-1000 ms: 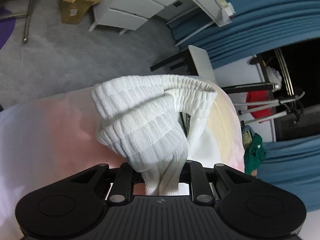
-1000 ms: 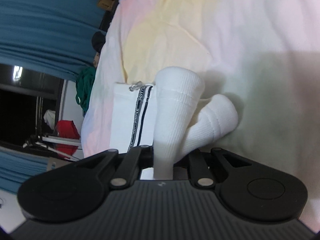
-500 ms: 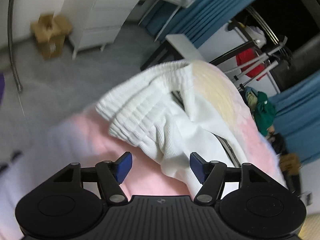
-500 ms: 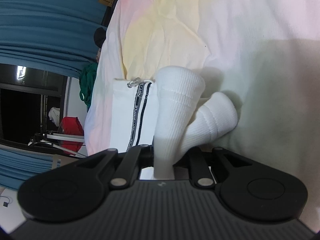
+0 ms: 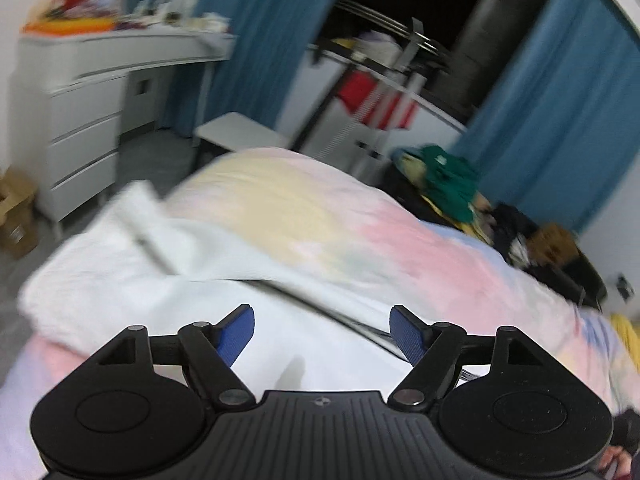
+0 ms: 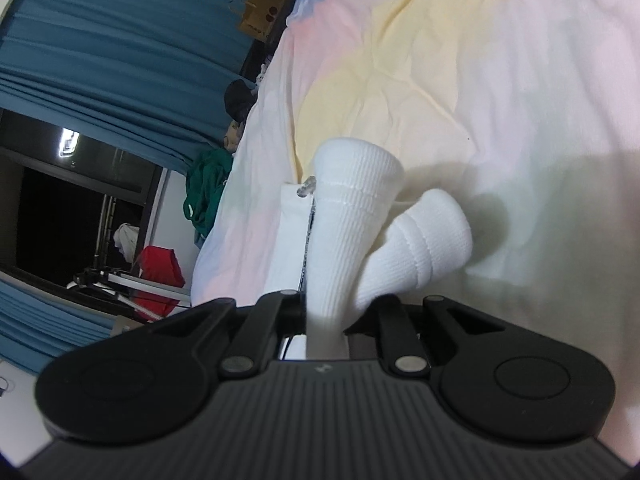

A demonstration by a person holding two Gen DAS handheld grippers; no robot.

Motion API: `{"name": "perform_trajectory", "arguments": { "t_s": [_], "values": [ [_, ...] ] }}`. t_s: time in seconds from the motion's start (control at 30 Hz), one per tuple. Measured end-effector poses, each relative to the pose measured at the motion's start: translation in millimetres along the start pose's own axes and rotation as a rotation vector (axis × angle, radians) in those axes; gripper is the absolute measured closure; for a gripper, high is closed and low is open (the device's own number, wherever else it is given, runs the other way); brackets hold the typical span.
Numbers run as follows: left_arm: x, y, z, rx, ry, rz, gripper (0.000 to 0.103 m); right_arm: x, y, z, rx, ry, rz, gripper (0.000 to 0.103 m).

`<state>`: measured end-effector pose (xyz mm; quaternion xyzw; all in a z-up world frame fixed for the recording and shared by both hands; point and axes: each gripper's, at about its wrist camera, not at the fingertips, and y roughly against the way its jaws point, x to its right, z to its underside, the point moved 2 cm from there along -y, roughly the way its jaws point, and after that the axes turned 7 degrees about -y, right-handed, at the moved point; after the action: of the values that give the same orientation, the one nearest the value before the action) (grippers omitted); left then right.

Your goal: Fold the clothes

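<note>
White garment released by the left gripper (image 5: 322, 330) and kept clamped by the right gripper (image 6: 326, 314), on a pastel bed.

In the left wrist view, blurred by motion, the two blue-padded fingers (image 5: 236, 334) were spread wide with nothing between them, whereas a second earlier they had been closed on a ribbed white cuff; the white garment (image 5: 132, 256) was laid on the bedspread (image 5: 360, 236) just ahead of them. One white dresser (image 5: 76, 120), one small white table (image 5: 236, 132) and one green clothes heap (image 5: 448, 184) were seen behind. In the right wrist view, the jaws were closed on the garment as before, two ribbed white cuffs (image 6: 352, 224) being raised above them; one red item (image 6: 160, 272) was seen at far left.
</note>
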<state>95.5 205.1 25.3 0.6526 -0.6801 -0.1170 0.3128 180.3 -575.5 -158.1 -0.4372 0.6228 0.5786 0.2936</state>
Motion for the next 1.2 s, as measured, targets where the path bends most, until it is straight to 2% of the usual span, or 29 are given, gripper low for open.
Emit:
{"name": "perform_trajectory", "arguments": {
  "t_s": [0.07, 0.17, 0.27, 0.4, 0.53, 0.63, 0.73, 0.8, 0.87, 0.93, 1.03, 1.2],
  "values": [
    [32.8, -14.0, 4.1, 0.007, -0.048, 0.027, 0.023, 0.4, -0.5, -1.3, 0.0, 0.004, 0.001, 0.09],
    [69.9, -45.7, 17.3, -0.033, -0.098, 0.023, 0.023, 2.2, -0.8, -4.4, -0.004, 0.009, 0.003, 0.09],
    [95.0, -78.4, 32.5, -0.075, -0.127, -0.034, 0.023, 1.5, -0.8, -5.3, -0.002, 0.012, 0.007, 0.09],
    [99.6, -115.5, 56.8, -0.129, -0.149, -0.082, 0.023, 4.3, 4.3, -4.0, 0.026, -0.01, -0.019, 0.09],
    [81.2, -127.8, 71.6, -0.14, -0.169, -0.103, 0.023, 3.9, 0.4, -3.1, 0.026, -0.004, -0.027, 0.09],
    [77.1, -136.6, 77.3, -0.134, -0.214, -0.13, 0.023, 18.0, -4.6, -5.8, -0.013, -0.08, -0.04, 0.089],
    [88.3, -140.0, 85.4, -0.133, -0.285, -0.163, 0.021, 34.0, -9.8, -8.1, -0.05, -0.172, -0.036, 0.088],
    [96.4, -141.7, 91.2, -0.134, -0.339, -0.186, 0.021, 38.7, -14.1, -9.2, -0.073, -0.2, -0.03, 0.083],
    [104.4, -143.6, 97.2, -0.135, -0.391, -0.201, 0.021, 35.9, -19.8, -9.0, -0.094, -0.187, -0.028, 0.066],
    [108.2, -147.6, 99.6, -0.135, -0.413, -0.198, 0.021, 32.2, -28.0, -6.4, -0.114, -0.163, -0.026, 0.055],
    [108.1, -146.5, 100.0, -0.133, -0.409, -0.194, 0.021, 26.2, -40.7, 0.3, -0.123, -0.11, 0.0, 0.053],
    [103.0, -144.2, 97.3, -0.129, -0.38, -0.178, 0.021, 12.8, -52.7, 3.1, -0.079, -0.071, -0.076, 0.05]
  ]
}}
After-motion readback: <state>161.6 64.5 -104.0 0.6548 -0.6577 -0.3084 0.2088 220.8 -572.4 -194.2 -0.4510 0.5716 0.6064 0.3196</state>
